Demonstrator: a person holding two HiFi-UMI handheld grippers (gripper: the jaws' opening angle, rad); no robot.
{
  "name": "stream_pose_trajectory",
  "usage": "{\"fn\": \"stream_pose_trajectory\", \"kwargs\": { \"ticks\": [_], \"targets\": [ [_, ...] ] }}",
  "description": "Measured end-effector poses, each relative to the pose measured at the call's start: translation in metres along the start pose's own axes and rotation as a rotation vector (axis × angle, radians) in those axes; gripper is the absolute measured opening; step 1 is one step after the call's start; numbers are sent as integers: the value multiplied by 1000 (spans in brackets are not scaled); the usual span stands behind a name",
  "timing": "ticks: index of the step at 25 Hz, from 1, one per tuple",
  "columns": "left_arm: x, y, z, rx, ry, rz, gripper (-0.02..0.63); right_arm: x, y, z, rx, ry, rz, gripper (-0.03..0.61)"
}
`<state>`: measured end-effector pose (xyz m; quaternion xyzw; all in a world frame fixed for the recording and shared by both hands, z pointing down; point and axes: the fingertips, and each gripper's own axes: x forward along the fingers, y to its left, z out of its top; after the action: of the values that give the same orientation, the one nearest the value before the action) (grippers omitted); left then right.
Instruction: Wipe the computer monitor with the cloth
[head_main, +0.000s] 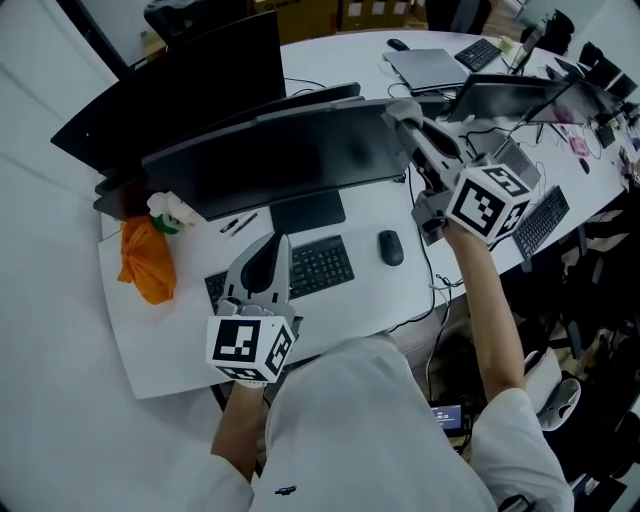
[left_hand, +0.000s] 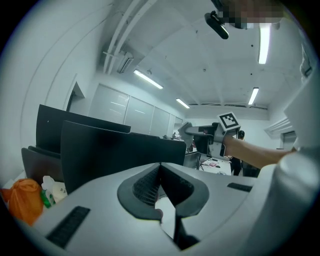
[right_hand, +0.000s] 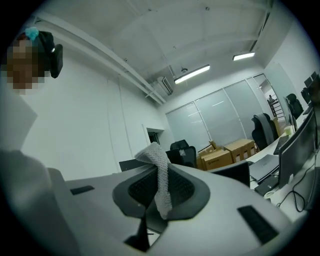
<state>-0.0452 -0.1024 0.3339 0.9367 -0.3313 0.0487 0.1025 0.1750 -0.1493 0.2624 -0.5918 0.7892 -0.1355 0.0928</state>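
The wide dark monitor (head_main: 290, 160) stands at the middle of the white desk (head_main: 170, 340); the left gripper view shows it too, as a dark monitor (left_hand: 115, 150). My right gripper (head_main: 408, 122) is raised at the monitor's upper right corner, shut on a grey knitted cloth (head_main: 399, 107). In the right gripper view the cloth (right_hand: 161, 185) is clamped between the pads and sticks out past my right gripper (right_hand: 159, 170). My left gripper (head_main: 275, 242) hovers over the keyboard (head_main: 312, 268) in front of the monitor. It is my left gripper (left_hand: 160, 167) that is shut, with nothing in it.
A second dark monitor (head_main: 180, 90) stands behind the first. An orange bag (head_main: 145, 262) and a white bottle (head_main: 168, 212) sit at the desk's left. A mouse (head_main: 390, 247) and pens (head_main: 238, 223) lie near the keyboard. Further right are another screen (head_main: 510, 98), a laptop (head_main: 432, 68) and a keyboard (head_main: 540, 220).
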Motion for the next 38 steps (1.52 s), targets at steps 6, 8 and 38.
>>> {"fn": "stream_pose_trajectory", "kwargs": {
  "ticks": [6,8,38],
  "targets": [
    [-29,3,-1,-9,-17,3,18,-37,40,-15,-73,4,-31,33],
    [-36,2,-3,-12,-19,-1,18,-52,49,-21,-94,5,-49,32],
    [-102,-24,-27,2,-3,34,18,-202,103,-128,-180,57,-211,32]
  ]
}}
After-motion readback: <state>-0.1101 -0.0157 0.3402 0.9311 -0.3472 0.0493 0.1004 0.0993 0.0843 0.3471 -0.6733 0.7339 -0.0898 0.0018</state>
